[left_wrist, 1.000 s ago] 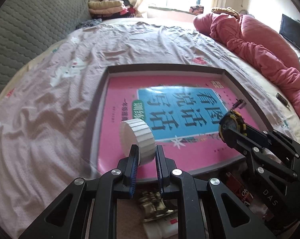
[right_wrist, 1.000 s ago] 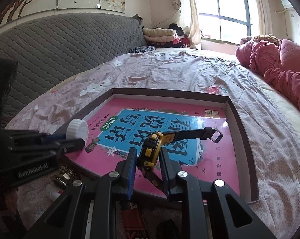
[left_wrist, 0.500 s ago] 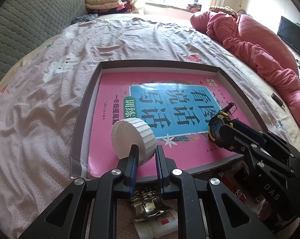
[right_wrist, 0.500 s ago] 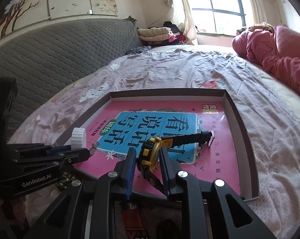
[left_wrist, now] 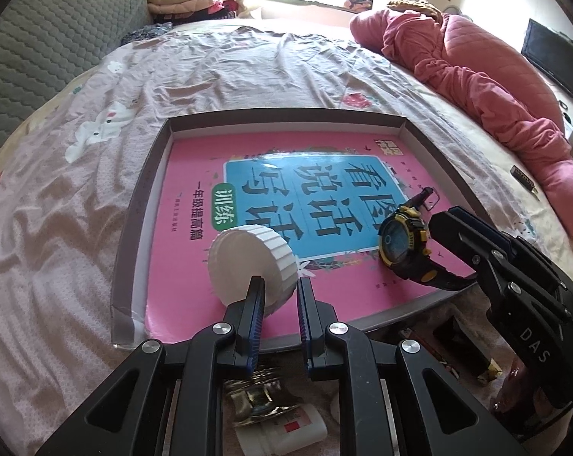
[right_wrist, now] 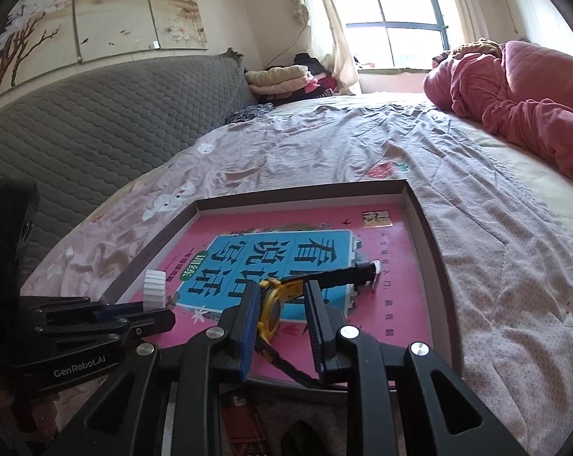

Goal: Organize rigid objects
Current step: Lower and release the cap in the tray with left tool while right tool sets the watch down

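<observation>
Hovering over the tray, the left gripper has tilted its clamped white lid flatter; the right gripper still clamps the watch.

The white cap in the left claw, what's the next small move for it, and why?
Probably lower it slightly and open the left claw. The white cap is pinched on edge by its rim, already over the pink book inside the grey tray, clear of the watch that the right claw holds over the same book, so nothing seems to block setting it down.
</observation>
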Motion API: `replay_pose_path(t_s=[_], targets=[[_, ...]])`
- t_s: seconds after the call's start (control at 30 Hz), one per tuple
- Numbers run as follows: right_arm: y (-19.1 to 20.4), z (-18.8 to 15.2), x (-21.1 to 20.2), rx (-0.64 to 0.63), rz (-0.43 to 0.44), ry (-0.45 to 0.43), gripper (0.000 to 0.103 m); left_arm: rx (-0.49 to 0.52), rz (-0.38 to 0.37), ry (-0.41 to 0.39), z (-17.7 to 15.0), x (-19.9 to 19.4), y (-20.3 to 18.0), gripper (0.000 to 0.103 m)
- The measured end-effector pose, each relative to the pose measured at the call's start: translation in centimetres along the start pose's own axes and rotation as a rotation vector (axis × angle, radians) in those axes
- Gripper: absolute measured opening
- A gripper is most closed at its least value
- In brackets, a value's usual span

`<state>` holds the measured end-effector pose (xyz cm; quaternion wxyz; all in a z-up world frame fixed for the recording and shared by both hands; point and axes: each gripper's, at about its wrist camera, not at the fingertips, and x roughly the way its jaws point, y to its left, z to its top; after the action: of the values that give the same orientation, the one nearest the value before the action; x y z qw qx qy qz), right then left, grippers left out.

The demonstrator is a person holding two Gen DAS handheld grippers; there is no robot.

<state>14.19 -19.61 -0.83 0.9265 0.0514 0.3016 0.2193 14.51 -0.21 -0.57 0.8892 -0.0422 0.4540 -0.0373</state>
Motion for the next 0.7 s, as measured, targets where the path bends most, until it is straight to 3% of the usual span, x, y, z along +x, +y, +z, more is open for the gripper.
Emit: replay_pose_path(t_s=[0.7], targets=[[-0.23,0.08,-0.35,0.005,-0.025,-0.013,0.024,-0.023,-0.027,-0.006,0.21,-0.09,0.13,0.017]])
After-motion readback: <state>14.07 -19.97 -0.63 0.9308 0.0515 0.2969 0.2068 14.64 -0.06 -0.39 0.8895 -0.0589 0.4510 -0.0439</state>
